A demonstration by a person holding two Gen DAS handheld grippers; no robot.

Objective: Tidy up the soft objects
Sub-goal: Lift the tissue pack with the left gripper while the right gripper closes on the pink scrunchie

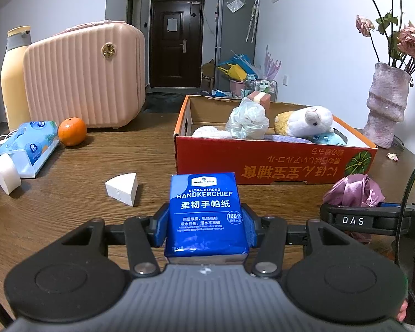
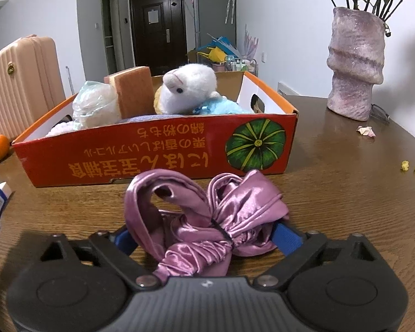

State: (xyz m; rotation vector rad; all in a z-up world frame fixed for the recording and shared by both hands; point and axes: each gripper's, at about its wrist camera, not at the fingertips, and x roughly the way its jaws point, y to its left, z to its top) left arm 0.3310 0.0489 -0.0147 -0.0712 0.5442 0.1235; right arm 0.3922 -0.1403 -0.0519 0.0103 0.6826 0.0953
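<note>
Wood table [image 1: 77,166], left claw [image 1: 206,221] gripping tissue pack [image 1: 206,215], right claw [image 2: 204,235] wide round satin scrunchie [image 2: 207,215] (box [image 2: 152,155] ahead)

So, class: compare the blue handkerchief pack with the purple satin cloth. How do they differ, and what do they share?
The blue handkerchief pack is a firm printed block; the purple satin cloth is a plain, shiny, crumpled heap. The pack is clamped between the left gripper pads; the cloth lies on the table between the right gripper fingers, which look open. Both sit in front of the orange box, outside it.
</note>
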